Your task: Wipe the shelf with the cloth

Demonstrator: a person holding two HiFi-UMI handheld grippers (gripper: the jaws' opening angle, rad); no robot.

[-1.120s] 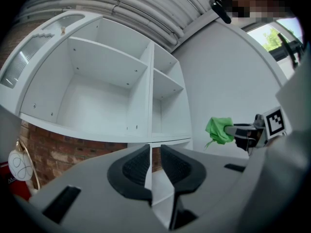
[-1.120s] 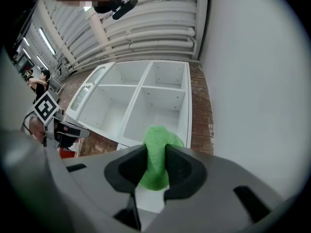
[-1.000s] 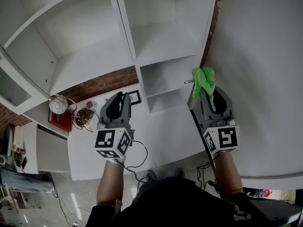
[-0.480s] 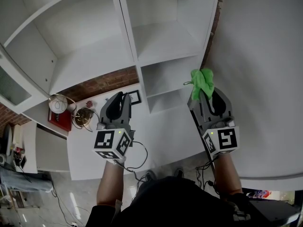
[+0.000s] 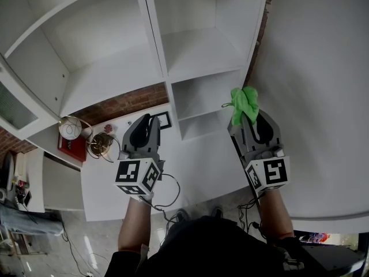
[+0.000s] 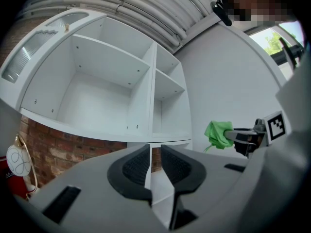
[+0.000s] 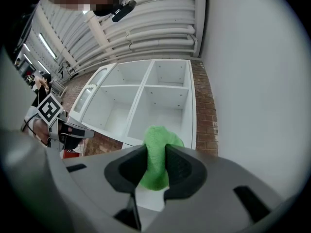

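The white shelf unit (image 5: pixel 196 51) with several open compartments stands ahead of me; it also fills the left gripper view (image 6: pixel 97 96) and shows in the right gripper view (image 7: pixel 160 101). A bright green cloth (image 5: pixel 244 103) is bunched in my right gripper (image 5: pixel 245 115), whose jaws are shut on it (image 7: pixel 156 152). The cloth hangs in the air just in front of the lower right compartment, apart from the shelf. My left gripper (image 5: pixel 151 120) is held over the white counter with its jaws (image 6: pixel 155 152) shut and nothing between them. From the left gripper view the cloth (image 6: pixel 218 133) sits off to the right.
A white counter (image 5: pixel 190 166) runs under the shelf, backed by a brick wall (image 5: pixel 124 104). On its left end are a red box (image 5: pixel 74 146), a gold wire ornament (image 5: pixel 102 143) and a small framed picture (image 5: pixel 164 119). A plain white wall (image 5: pixel 323 97) is on the right.
The right gripper with the cloth has drifted slightly left and down. The left gripper has barely moved.
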